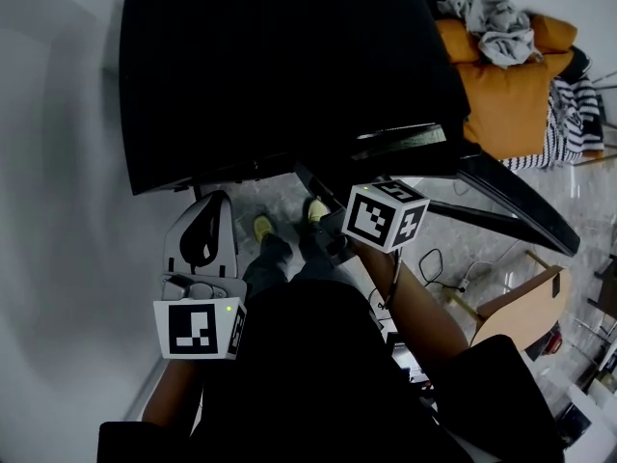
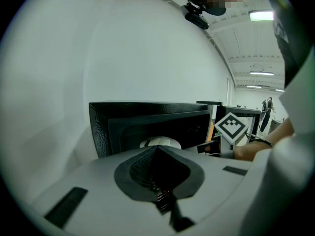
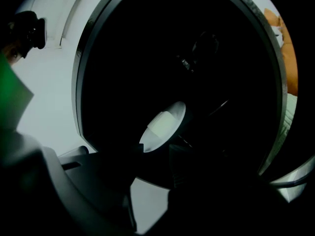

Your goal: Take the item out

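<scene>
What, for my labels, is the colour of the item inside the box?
The item is white; the right gripper view shows it best.

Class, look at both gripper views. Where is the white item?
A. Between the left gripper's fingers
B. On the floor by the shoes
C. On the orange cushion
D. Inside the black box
D: the left gripper view and the right gripper view both show the white item sitting within the dark opening of the black box.
</scene>
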The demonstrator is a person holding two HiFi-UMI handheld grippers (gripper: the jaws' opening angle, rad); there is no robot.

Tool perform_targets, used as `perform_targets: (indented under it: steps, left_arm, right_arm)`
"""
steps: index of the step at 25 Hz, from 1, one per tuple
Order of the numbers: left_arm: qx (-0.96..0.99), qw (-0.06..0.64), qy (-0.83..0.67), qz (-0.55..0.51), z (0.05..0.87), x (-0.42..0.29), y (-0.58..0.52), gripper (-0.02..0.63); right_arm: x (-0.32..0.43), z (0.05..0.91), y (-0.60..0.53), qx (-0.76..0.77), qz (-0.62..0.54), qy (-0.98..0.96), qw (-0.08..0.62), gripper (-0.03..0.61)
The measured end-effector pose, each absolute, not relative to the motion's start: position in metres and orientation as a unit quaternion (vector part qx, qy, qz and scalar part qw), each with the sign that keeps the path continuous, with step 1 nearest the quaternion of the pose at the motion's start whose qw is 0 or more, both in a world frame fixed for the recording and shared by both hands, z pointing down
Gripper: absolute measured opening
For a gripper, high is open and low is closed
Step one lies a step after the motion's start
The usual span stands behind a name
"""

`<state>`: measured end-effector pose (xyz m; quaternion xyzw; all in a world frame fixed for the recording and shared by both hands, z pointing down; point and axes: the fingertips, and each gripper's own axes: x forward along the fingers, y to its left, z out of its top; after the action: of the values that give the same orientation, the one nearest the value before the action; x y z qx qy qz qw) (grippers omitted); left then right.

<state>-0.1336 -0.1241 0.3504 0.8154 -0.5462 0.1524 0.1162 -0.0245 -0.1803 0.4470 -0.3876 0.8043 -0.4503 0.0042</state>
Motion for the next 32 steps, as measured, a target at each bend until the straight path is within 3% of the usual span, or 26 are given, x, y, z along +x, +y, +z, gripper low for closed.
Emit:
perform_targets:
  steps: [15, 28, 32]
  left_arm:
    - [0.798, 0.106, -0.572, 0.16, 0.346, -0.153, -0.123, 0.009]
    - [0.794, 0.109, -0.578, 0.155, 0.345, -0.154, -0.118, 0.009]
    - [0.794, 0.109, -0.578, 0.155, 0.345, -0.152, -0.115, 0.009]
  right_arm:
    - [-0.038, 0.462, -0.203, -0.364, -0.555, 0.743, 0.081, 0.15]
    - [-0.036, 0.461, -0.202, -0.354, -0.604, 0.7, 0.141, 0.089]
    - [-0.035, 0.454, -0.203, -0.354, -0.599, 0.703, 0.148, 0.044]
